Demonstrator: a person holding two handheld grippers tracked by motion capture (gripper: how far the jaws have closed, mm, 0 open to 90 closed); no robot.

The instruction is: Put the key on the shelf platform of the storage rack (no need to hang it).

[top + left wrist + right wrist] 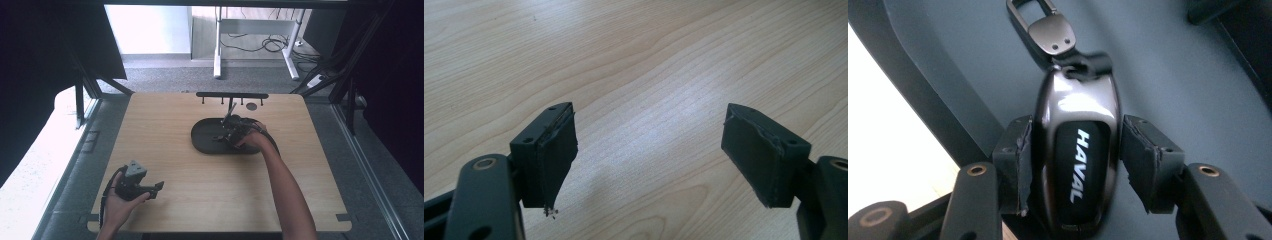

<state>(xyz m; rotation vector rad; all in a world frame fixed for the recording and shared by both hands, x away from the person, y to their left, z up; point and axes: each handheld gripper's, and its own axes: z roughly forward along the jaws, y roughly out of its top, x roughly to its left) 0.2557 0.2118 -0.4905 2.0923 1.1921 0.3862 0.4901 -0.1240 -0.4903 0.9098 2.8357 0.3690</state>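
- Clamping a glossy dark oval car key fob [1078, 165] marked HAVAL, right gripper [1075, 165], pads pressed on both its sides.
- Hanging just over the dark oval tray [205, 137] at the far middle of the pale wooden worktop [200, 190].
- Gaping wide, left gripper [649, 155], nothing between its pads, low over bare worktop near the front left edge.

A lab or office test bay; a wooden table [165, 150] framed by black curtains at both edges. Upper centre, a desk frame [255, 40] with loose cables [272, 45] on grey carpet.

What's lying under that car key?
Under the car key, gripped by the right gripper, lies the dark tray. The tray's patch directly beneath the key is hidden.
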